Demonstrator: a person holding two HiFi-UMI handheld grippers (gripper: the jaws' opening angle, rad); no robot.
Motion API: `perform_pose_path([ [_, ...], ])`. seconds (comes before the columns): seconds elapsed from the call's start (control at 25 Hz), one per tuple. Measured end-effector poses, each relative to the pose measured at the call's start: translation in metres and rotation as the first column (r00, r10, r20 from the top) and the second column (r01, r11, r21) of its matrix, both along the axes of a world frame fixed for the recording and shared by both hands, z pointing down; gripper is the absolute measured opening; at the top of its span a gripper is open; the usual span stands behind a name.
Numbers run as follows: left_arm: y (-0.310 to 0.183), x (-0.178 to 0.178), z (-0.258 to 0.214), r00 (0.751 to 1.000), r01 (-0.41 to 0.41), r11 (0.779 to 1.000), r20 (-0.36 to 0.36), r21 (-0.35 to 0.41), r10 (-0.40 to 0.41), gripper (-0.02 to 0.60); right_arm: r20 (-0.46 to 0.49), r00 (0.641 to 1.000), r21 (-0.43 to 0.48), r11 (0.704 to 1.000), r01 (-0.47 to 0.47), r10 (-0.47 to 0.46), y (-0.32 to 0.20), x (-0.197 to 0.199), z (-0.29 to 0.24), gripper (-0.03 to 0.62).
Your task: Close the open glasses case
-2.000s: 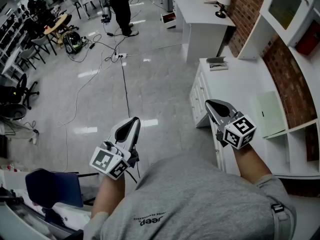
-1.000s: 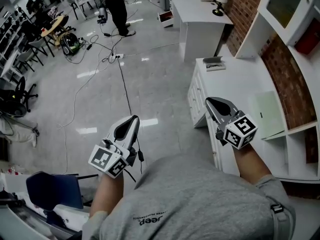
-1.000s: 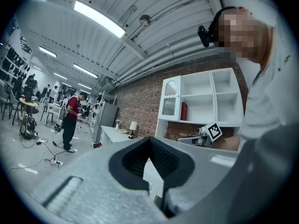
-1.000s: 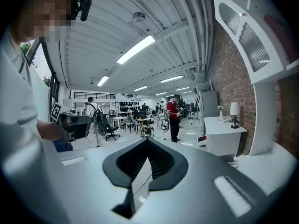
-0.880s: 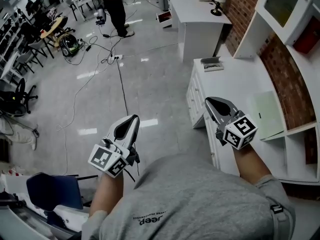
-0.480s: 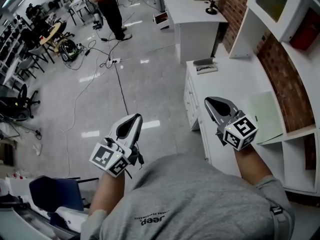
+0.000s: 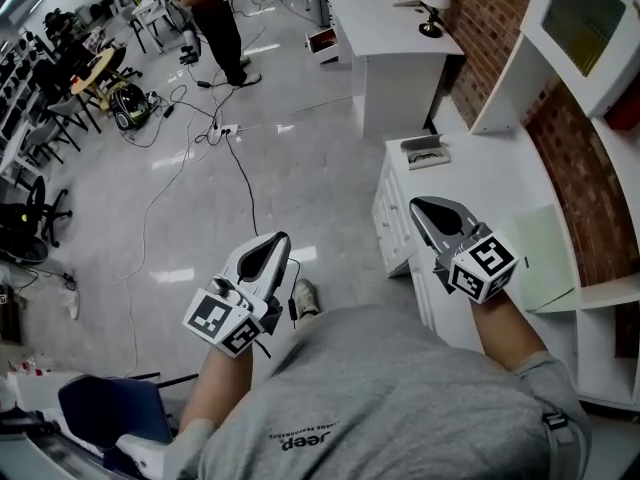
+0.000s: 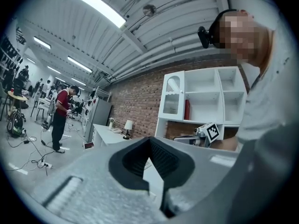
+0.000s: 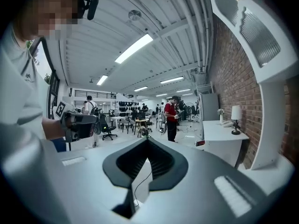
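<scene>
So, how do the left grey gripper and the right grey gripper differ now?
The left grey gripper hangs over the shiny floor; the right grey gripper hangs over the white drawer cabinet. In the head view the left points up-right, the right up-left. Both have jaws shut, holding nothing.

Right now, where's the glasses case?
Head view, right of centre: the open glasses case sits on the white cabinet top near its far corner, beyond the right tongs.

You have even, bright light from ceiling strip lights (image 8: 100, 6), which glare off the glossy floor (image 7: 200, 218). Both gripper views bulge toward dark round edges; the right hand-held gripper (image 9: 147, 141) is blurred up close.
</scene>
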State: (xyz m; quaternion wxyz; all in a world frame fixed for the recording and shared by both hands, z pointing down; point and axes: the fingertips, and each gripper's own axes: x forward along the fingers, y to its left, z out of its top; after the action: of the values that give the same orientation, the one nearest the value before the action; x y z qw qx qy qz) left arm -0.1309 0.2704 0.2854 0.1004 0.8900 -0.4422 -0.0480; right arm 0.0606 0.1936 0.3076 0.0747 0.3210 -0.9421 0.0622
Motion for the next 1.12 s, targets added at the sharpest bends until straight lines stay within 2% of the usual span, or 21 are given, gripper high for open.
perform_pose_path([
  [0.12,-0.04,-0.038,-0.002,1.0,-0.023,1.0,0.002,0.022,0.023,-0.002,0.003,1.0,0.011,1.0,-0.014,0.014,-0.035,-0.036,-0.006,0.009],
  [0.4,-0.133,-0.133,-0.01,0.997,-0.073,0.997,0.017,0.014,0.073,-0.002,0.018,0.999,0.026,0.999,-0.029,0.029,-0.116,-0.127,-0.025,0.009],
  [0.6,-0.186,-0.179,-0.01,0.996,-0.084,0.996,0.015,0.002,0.084,-0.002,0.016,0.998,0.008,0.998,-0.062,0.062,-0.166,-0.164,-0.024,0.009],
  [0.84,-0.24,-0.2,0.001,0.997,-0.072,0.997,0.005,-0.027,0.072,-0.002,0.015,0.998,-0.023,0.998,-0.062,0.063,-0.215,-0.179,-0.013,0.009],
  [1.12,-0.308,-0.171,0.01,1.0,-0.011,0.999,0.025,-0.053,0.012,-0.002,0.023,1.0,-0.034,0.999,-0.007,0.008,-0.282,-0.157,-0.008,0.009],
])
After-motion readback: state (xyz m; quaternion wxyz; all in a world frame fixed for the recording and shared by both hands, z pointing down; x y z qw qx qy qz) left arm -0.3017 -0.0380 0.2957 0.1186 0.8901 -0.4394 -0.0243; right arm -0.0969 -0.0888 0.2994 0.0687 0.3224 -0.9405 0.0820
